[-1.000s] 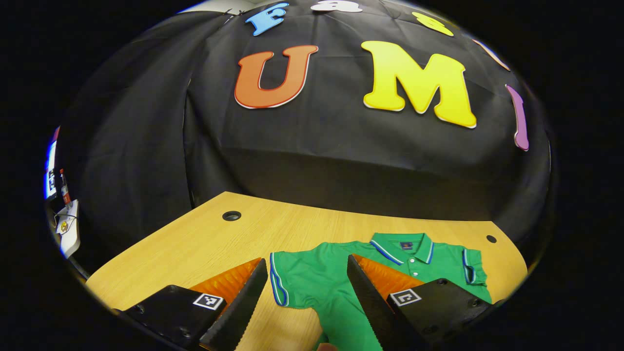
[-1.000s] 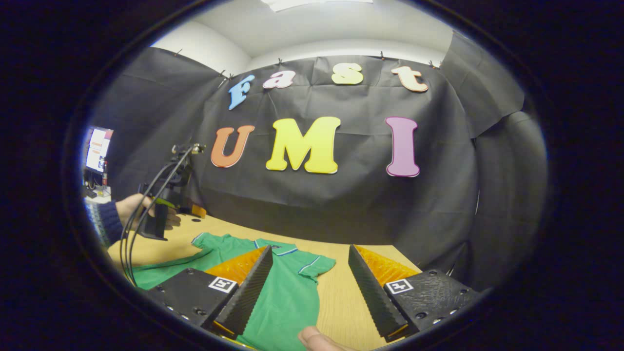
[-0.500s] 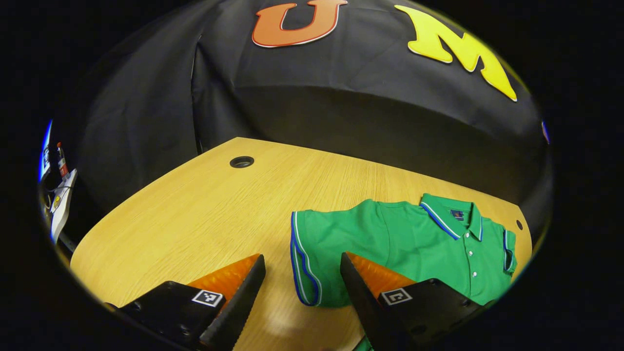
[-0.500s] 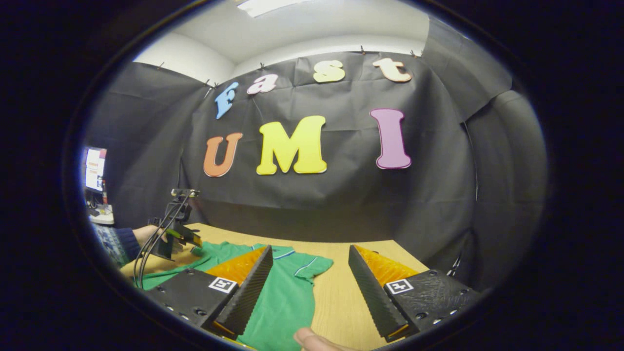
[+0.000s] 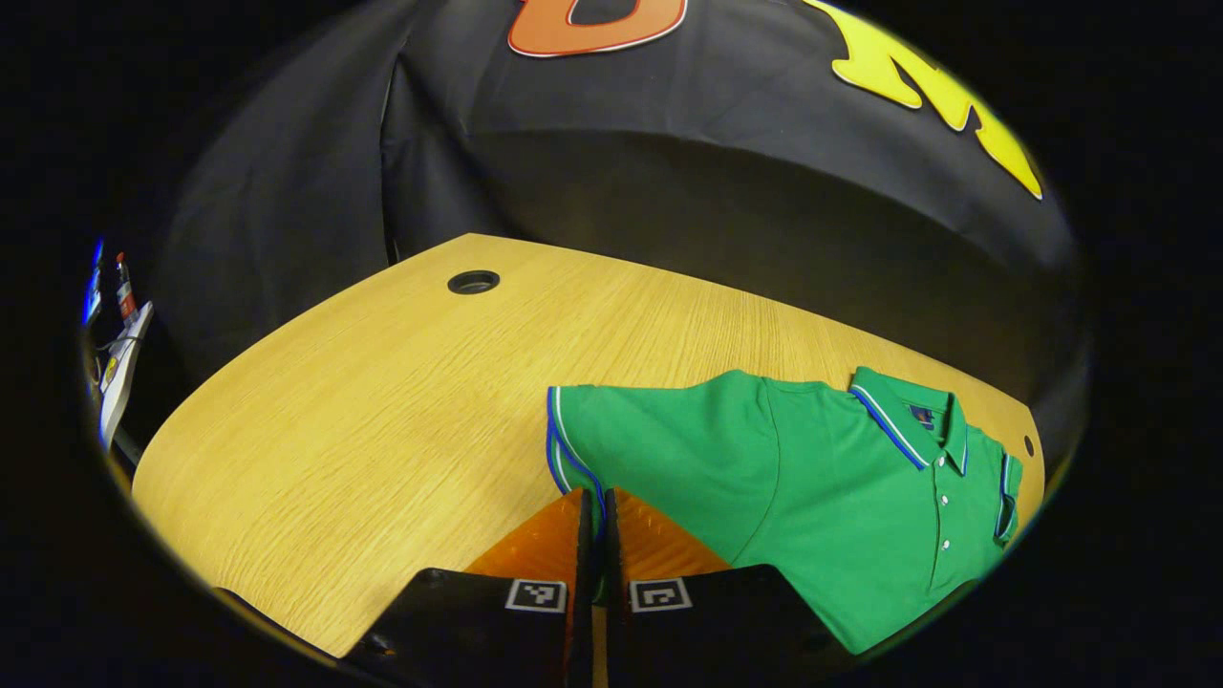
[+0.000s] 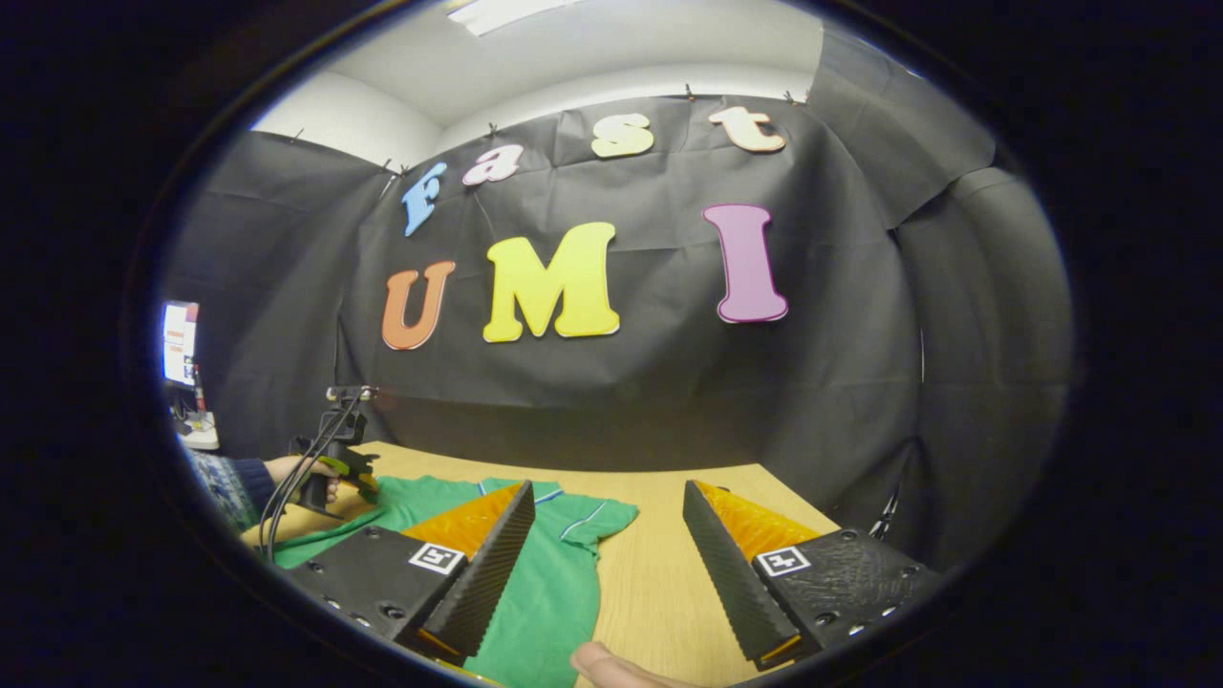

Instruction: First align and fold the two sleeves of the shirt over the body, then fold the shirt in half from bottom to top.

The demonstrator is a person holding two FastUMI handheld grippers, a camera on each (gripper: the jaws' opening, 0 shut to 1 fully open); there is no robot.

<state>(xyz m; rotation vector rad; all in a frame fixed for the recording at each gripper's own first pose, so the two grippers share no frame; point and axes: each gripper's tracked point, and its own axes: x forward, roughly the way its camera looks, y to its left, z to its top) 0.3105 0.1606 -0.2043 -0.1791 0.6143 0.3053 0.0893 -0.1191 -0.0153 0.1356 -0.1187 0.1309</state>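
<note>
Lying flat on the worktop (image 5: 382, 401), the shirt (image 5: 812, 478) has its sleeve hem pinched between the closed left hand-held gripper (image 5: 594, 506); the right hand-held gripper (image 6: 607, 502) hangs wide apart, empty, above the shirt's other side.

Bare table (image 5: 363, 401) lies left of the shirt (image 5: 793, 478), broken by one grommet hole (image 5: 473, 282). The cloth wall (image 5: 726, 220) closes the far edge.

Even overhead light, sharp focus, strong fisheye warp at edges
</note>
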